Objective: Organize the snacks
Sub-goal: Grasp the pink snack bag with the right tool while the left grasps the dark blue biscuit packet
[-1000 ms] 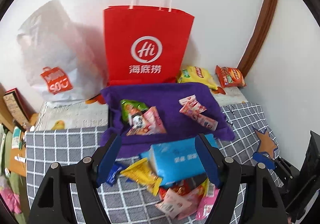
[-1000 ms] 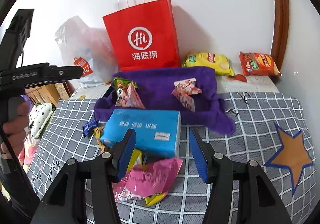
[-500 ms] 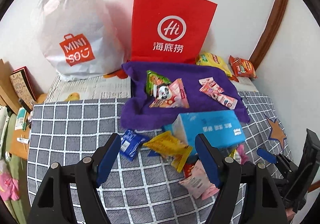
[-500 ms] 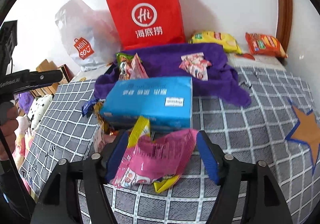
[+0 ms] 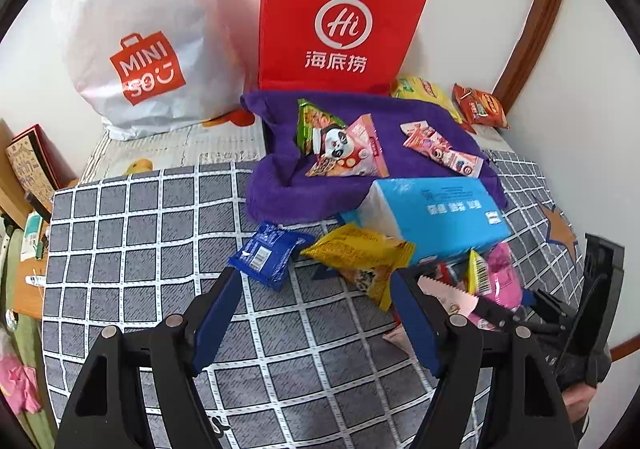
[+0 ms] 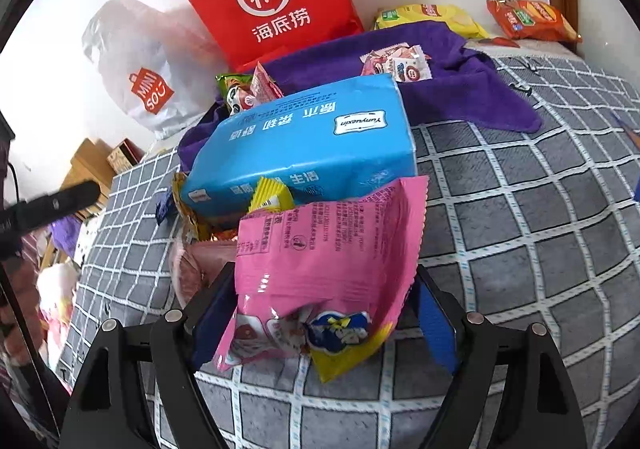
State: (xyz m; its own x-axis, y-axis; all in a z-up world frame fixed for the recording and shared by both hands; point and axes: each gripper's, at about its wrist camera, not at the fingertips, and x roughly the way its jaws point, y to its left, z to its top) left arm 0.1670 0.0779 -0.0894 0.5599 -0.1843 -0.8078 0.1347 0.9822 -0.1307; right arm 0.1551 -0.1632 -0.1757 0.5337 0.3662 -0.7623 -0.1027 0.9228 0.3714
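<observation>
Snack packets lie on a grey checked cloth. My left gripper is open above the cloth, with a blue packet and a yellow packet just ahead of its fingers. My right gripper is open around a pink packet that lies between its fingers; it also shows in the left wrist view. A blue tissue pack lies behind it. A purple towel holds a panda packet and pink packets.
A red paper bag and a white Miniso bag stand against the back wall. A yellow chip bag and an orange chip bag lie at the back right. A wooden shelf is at the left.
My left gripper has drawn back and swung left, so more of the checked cloth shows. My right gripper has moved forward and down until the pink packet sits between its fingers.
</observation>
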